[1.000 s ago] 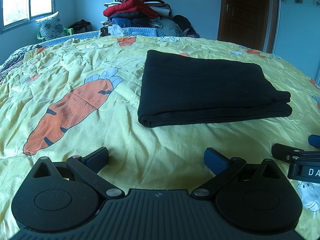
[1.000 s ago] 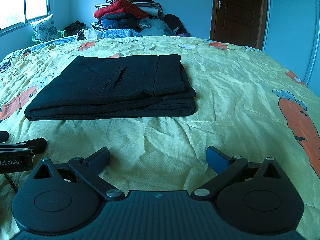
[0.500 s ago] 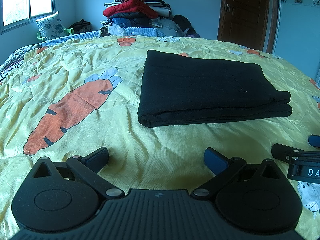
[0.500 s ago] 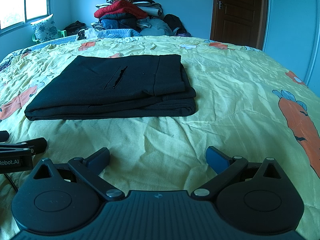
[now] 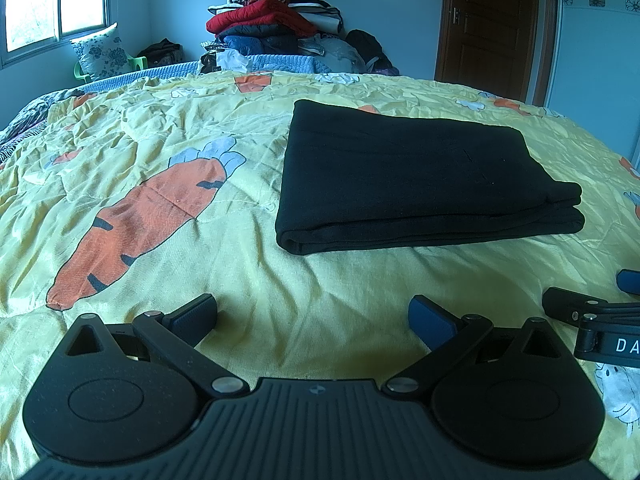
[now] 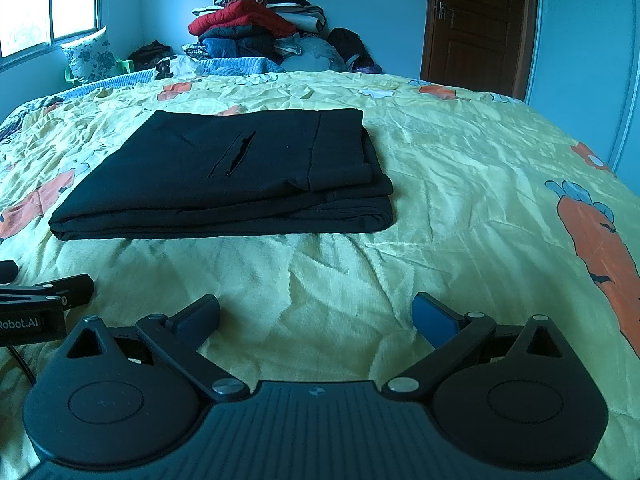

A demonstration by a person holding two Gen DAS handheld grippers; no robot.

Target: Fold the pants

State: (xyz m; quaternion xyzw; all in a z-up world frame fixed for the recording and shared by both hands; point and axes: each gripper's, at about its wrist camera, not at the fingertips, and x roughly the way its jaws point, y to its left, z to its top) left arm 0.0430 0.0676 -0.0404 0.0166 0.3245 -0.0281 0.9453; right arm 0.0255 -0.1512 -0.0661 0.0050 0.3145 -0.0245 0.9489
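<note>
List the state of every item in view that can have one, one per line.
Black pants: folded into a flat rectangle, lying on the bedspread, ungripped.
Left claw: open, empty.
Right claw: open, empty.
Door: closed.
Bedspread: spread out, wrinkled.
Clothes pile: stacked high.

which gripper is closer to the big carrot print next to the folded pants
Left. The left gripper sits just right of that carrot print; the right gripper is farther right, beyond the pants.
</note>
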